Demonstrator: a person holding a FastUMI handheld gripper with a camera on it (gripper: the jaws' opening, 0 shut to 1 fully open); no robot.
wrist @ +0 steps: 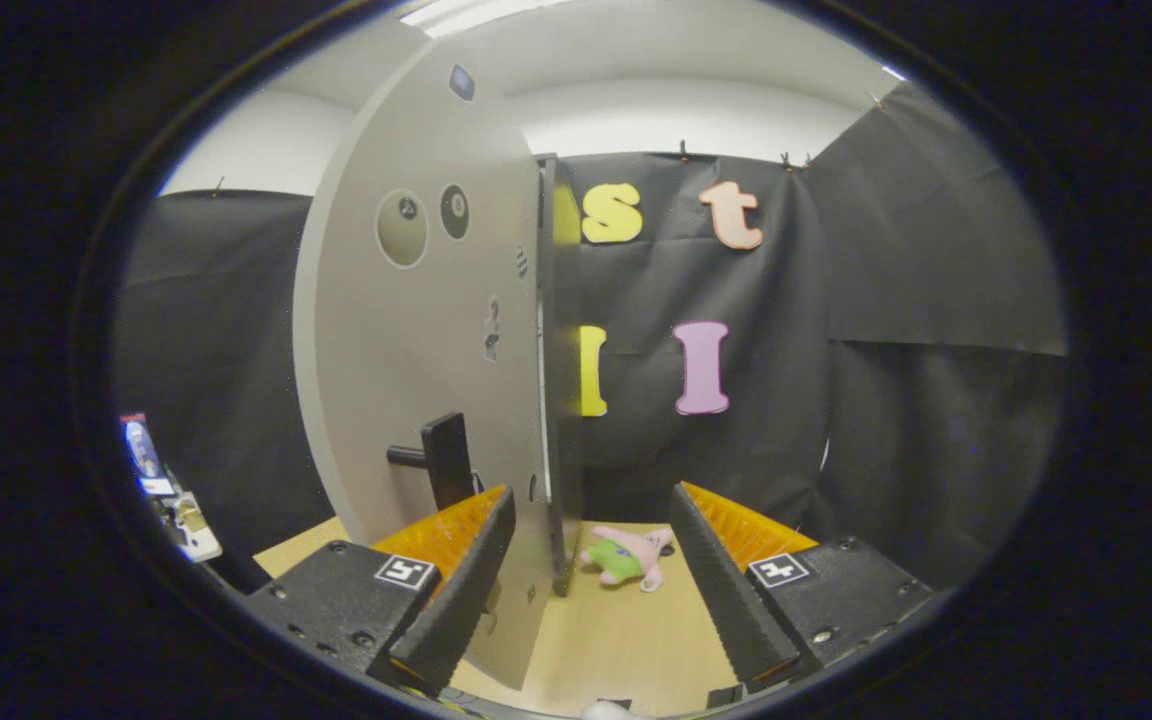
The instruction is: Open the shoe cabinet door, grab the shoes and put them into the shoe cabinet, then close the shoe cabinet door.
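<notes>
Just ahead of the fingers, the shoe cabinet door [416,330] stands swung out, seen nearly edge-on, its free edge running down into the gap between them. The gripper [591,580] is spread wide, holding nothing; the left finger sits against or very close to the door's face, contact can't be confirmed. The dark handle [441,460] is on the door face, just left of that edge, above the left finger.

Step, by judgement: door work, either finishing the opening or starting the close; can't tell which. Cabinet interior is hidden behind the door, so whether shoes are inside is unknown. Next move needs a push or pull on the door edge or the handle.

Count: one door, one handle, one pink-and-green plush toy [628,556] on the wooden tabletop [616,640] right of the door's foot. A few small items [171,490] left of the door, too small to identify.
</notes>
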